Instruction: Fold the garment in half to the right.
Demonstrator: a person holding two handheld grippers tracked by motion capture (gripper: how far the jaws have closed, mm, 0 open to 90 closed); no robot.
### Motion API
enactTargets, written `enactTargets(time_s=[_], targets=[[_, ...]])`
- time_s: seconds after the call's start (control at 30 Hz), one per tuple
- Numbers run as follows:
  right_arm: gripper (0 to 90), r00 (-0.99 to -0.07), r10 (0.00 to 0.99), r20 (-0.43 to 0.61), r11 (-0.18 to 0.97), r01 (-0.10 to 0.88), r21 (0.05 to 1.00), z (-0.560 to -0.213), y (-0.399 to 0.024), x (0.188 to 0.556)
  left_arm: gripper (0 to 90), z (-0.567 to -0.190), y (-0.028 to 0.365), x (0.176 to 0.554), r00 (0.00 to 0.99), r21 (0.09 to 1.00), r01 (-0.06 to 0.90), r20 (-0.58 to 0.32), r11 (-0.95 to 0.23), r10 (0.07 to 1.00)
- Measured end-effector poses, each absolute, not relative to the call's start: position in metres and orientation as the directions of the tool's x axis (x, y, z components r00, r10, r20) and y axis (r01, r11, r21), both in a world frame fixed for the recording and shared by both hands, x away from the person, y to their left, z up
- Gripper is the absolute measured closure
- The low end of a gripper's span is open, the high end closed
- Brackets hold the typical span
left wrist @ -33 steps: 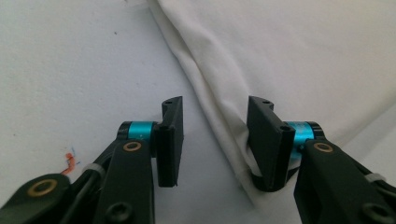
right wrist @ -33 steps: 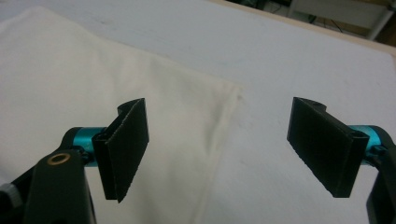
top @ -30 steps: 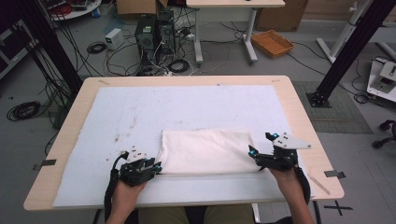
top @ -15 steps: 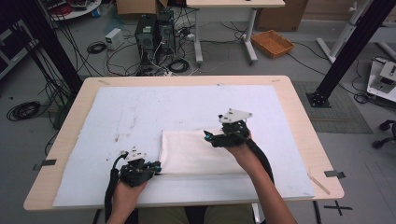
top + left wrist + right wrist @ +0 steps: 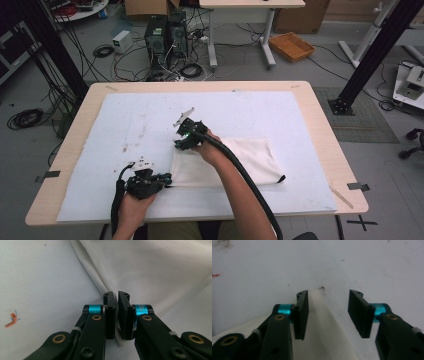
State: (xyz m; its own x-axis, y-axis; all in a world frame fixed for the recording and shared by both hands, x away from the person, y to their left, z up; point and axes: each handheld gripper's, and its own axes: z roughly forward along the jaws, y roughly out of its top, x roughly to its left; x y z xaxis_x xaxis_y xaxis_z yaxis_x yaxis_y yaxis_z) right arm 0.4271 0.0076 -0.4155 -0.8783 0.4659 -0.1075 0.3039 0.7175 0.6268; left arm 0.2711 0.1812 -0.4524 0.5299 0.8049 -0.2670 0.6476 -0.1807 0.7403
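White folded cloth [image 5: 235, 162] lies flat on the white mat [image 5: 125, 125] covering the wooden table [image 5: 75, 117], near-centre, slightly right of middle; its right near corner shows a dark tip. Left gripper [image 5: 167, 179] sits at the cloth's near left corner, jaws clenched on the cloth edge; in the left gripper view [image 5: 117, 312] a thin fold of fabric [image 5: 160, 272] is pinched between the 2 pads with only a sliver of gap. Right gripper [image 5: 181, 145] is at the cloth's far left corner, arm crossing over the cloth from the near side, cable trailing along the forearm. In the right gripper view [image 5: 328, 315] its jaws have just been closing and stand part-way apart, the cloth's corner [image 5: 319, 322] between them, touching the left pad, clear of the right pad, not yet gripped. Small red and dark marks on the mat [image 5: 217, 275] left of the cloth. Beyond the table: computer towers [image 5: 165, 37], tangled cables, an orange tray [image 5: 291, 46] on the floor.
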Motion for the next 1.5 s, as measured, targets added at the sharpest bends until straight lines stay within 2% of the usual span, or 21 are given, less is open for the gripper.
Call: enactTargets(time_s=[0.1, 0.23, 0.3, 0.37, 0.43, 0.5, 0.7, 0.9, 1.17, 1.5], targets=[[61.1, -0.885, 0.455, -0.097, 0.738, 0.314, 0.597, -0.422, 0.015, 0.434, 84.1, -0.453, 0.182, 0.271, 0.531, 0.74, 0.649, -0.279, -0.173, 0.801], [63.4, -0.889, 0.453, -0.071, 0.741, 0.331, 0.585, -0.43, 0.017, 0.438, 83.6, -0.453, 0.183, 0.271, 0.533, 0.741, 0.649, -0.279, -0.174, 0.799], [68.3, -0.893, 0.446, -0.059, 0.736, 0.328, 0.592, -0.431, 0.018, 0.44, 83.4, -0.454, 0.183, 0.271, 0.532, 0.741, 0.65, -0.282, -0.172, 0.798], [79.4, -0.901, 0.432, -0.034, 0.733, 0.329, 0.595, -0.432, 0.018, 0.44, 83.6, -0.453, 0.183, 0.272, 0.531, 0.737, 0.653, -0.284, -0.173, 0.798], [86.5, -0.907, 0.42, -0.03, 0.737, 0.321, 0.595, -0.432, 0.019, 0.439, 84.6, -0.452, 0.183, 0.273, 0.534, 0.732, 0.657, -0.283, -0.18, 0.797], [88.5, -0.912, 0.406, -0.053, 0.749, 0.3, 0.59, -0.431, 0.02, 0.437, 85.3, -0.449, 0.183, 0.272, 0.539, 0.738, 0.65, -0.28, -0.18, 0.795], [89.1, -0.906, 0.418, -0.072, 0.713, 0.278, 0.643, -0.419, 0.009, 0.433, 85.4, -0.438, 0.18, 0.266, 0.579, 0.792, 0.592, -0.289, -0.15, 0.762], [89.2, -0.901, 0.425, -0.088, 0.662, 0.243, 0.709, -0.404, -0.012, 0.425, 85.4, -0.429, 0.17, 0.265, 0.626, 0.82, 0.562, -0.338, -0.106, 0.702], [89.2, -0.883, 0.463, -0.078, 0.585, 0.238, 0.775, -0.387, -0.055, 0.418, 85.4, -0.408, 0.138, 0.27, 0.691, 0.851, 0.514, -0.337, -0.106, 0.639], [89.2, -0.829, 0.558, -0.038, 0.486, 0.289, 0.825, -0.38, -0.119, 0.418, 85.3, -0.394, 0.084, 0.293, 0.726, 0.835, 0.536, -0.383, -0.121, 0.572]])
